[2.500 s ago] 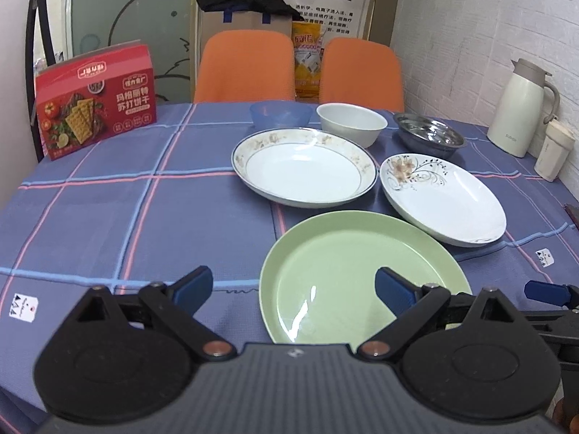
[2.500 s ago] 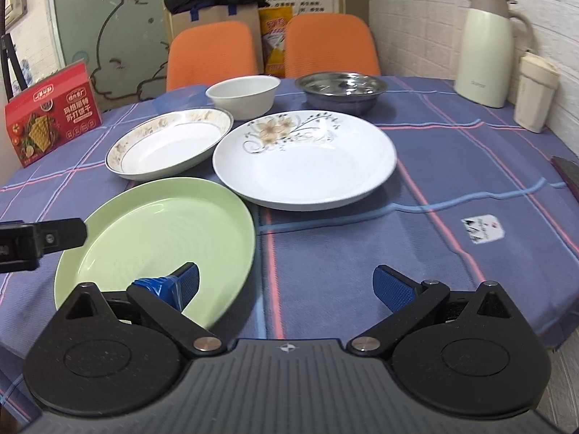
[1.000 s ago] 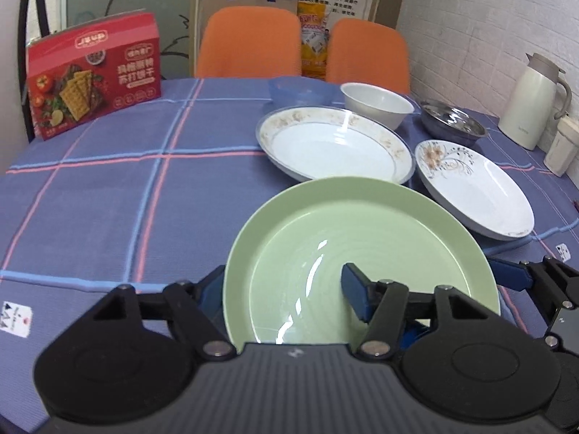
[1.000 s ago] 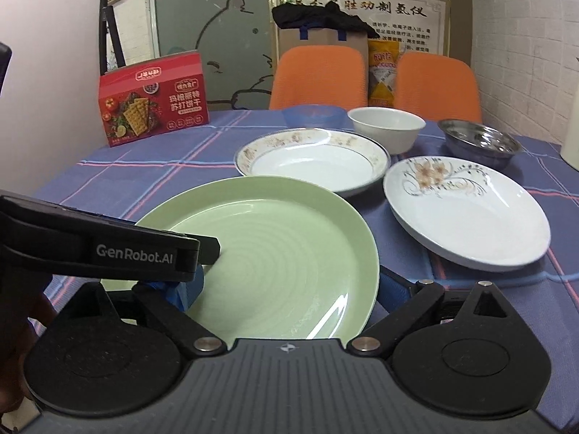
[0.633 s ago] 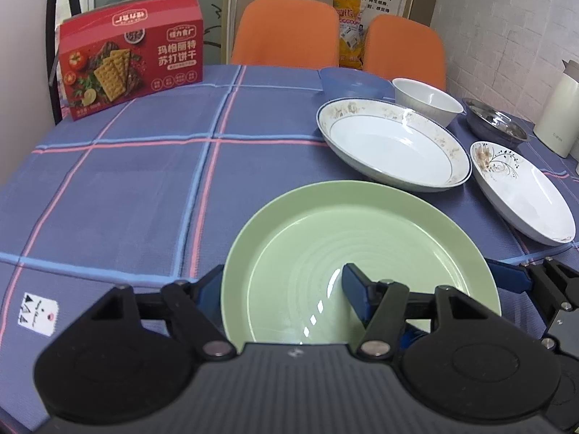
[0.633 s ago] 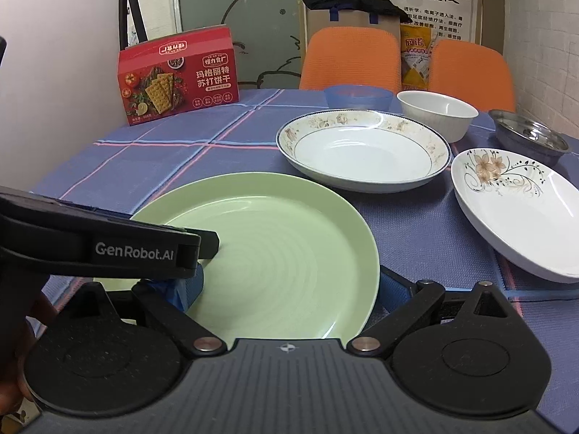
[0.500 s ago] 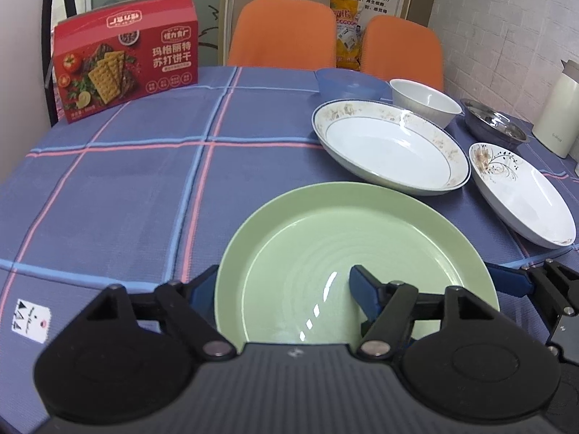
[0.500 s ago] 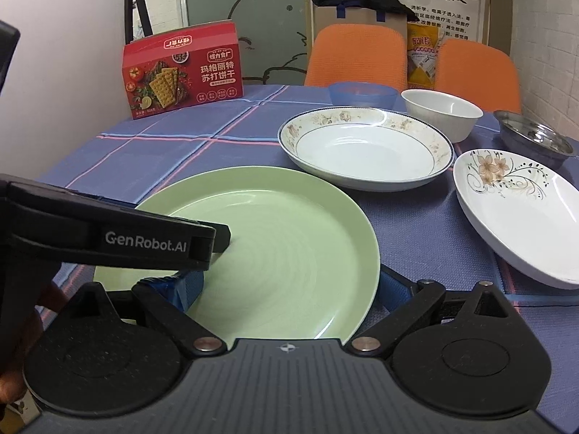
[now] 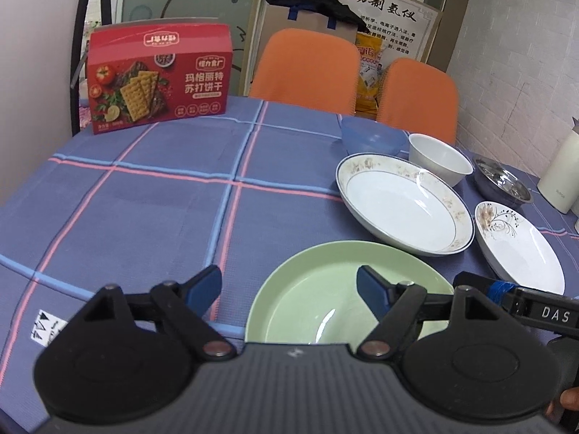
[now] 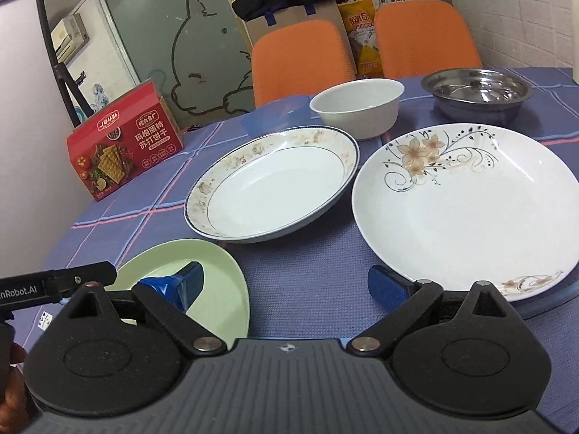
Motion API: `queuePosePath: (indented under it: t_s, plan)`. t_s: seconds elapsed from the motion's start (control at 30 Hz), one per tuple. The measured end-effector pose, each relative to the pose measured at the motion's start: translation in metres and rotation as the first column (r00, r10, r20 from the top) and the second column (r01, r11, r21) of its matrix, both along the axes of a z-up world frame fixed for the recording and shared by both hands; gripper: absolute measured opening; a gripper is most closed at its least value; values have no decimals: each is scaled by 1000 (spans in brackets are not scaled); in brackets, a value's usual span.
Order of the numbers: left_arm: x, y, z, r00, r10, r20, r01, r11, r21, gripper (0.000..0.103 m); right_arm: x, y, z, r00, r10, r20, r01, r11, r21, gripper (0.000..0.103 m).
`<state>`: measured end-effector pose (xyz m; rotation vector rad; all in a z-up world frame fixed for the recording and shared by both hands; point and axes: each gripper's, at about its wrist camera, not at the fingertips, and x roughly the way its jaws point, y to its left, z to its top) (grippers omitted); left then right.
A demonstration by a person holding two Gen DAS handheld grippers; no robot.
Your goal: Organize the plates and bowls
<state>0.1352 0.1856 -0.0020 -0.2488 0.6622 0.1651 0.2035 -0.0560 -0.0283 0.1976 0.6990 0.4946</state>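
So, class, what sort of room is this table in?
Probably an office break or meeting room, not a home kitchen: orange office chairs, a printed Chinese wall notice, and a frosted glass partition with a cartoon cat behind the blue checked tablecloth.

Red cracker box [image 9: 159, 77] upright on checked tablecloth [image 9: 144, 209]; two orange chairs [image 9: 304, 70] behind.

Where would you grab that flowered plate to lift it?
By its near rim, coming in low from the front: the flowered plate lies flat, its raised edge is thin enough to pinch, and the right gripper, open, already faces it.
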Motion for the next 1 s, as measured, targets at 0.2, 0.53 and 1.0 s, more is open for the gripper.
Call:
queuePosePath:
  t_s: [0.2,0.53,1.0]
  plan:
    - [12,-7,-3,999,-30,-18,30,999,16,78,6,-37,-2,992,-122,-38,124,991,47,84]
    - [52,8,15,998,-63,6,63,998,25,80,1,2,25,997,68,43,-67,998,-20,86]
    - [176,22,-2,972,-176,-156,177,984,-4,82,125,36,17,997,70,15,-67,984,-163,86]
